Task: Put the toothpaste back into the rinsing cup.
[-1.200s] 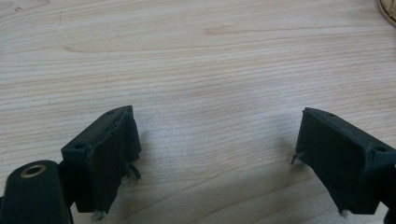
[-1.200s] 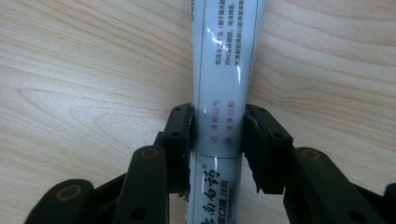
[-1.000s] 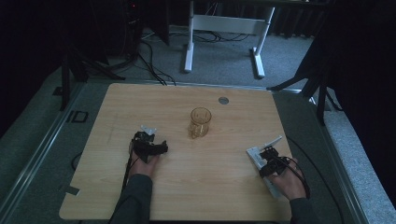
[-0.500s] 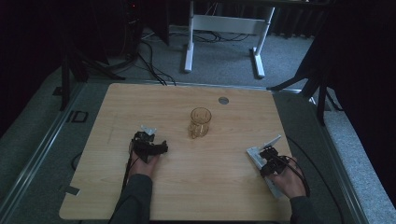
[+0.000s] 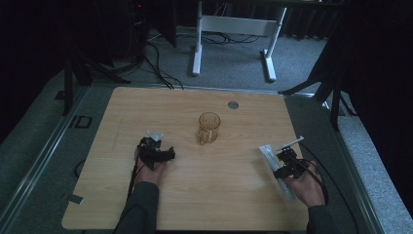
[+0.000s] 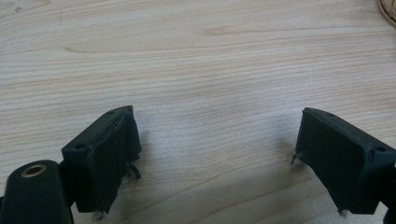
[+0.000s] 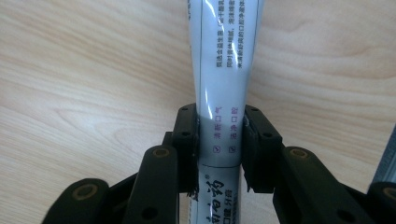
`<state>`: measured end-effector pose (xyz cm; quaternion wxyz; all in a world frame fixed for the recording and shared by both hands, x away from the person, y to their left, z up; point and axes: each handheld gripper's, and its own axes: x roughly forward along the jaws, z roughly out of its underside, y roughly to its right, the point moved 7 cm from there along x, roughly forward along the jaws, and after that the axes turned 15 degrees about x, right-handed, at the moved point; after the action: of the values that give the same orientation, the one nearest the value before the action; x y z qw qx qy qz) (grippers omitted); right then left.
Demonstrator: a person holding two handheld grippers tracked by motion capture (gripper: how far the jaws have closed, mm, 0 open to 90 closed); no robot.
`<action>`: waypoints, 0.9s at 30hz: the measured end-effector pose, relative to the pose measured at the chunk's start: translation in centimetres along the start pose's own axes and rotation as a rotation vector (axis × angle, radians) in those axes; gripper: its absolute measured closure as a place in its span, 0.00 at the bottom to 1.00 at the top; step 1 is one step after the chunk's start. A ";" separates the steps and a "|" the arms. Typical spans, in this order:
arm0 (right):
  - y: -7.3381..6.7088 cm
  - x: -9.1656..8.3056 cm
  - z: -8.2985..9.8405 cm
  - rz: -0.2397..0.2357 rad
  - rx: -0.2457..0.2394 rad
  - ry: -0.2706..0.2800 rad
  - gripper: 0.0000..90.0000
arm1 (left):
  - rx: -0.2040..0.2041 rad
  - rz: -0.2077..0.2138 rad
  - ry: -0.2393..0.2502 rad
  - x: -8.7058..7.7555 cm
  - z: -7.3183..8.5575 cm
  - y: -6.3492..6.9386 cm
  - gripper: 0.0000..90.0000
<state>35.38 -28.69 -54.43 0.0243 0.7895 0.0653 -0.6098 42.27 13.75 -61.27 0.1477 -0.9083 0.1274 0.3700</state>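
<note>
— Wooden table (image 5: 195, 195) on a grey floor; what does the right gripper (image 7: 219, 140) hold?
— Its jaws have just been closing and now press on a white tube (image 7: 224, 70) with printed text, at the lower right of the high view.
— And the left gripper (image 6: 215, 154)?
— Wide open, nothing between, at lower left; a glass mug (image 5: 209, 127) stands at the centre.

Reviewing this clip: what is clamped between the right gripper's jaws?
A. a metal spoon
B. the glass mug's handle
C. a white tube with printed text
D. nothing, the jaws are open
C: in the right gripper view, the right gripper has both pads pressed against the white tube.
</note>
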 end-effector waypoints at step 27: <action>-0.1 -4.5 -3.4 -0.055 0.035 0.260 0.78 | 0.000 0.000 0.000 0.0 0.0 0.0 0.14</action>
<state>37.48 -28.53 -49.20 -0.0148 0.8602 0.0786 -0.5037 42.28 13.75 -61.27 0.1477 -0.9083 0.1274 0.3702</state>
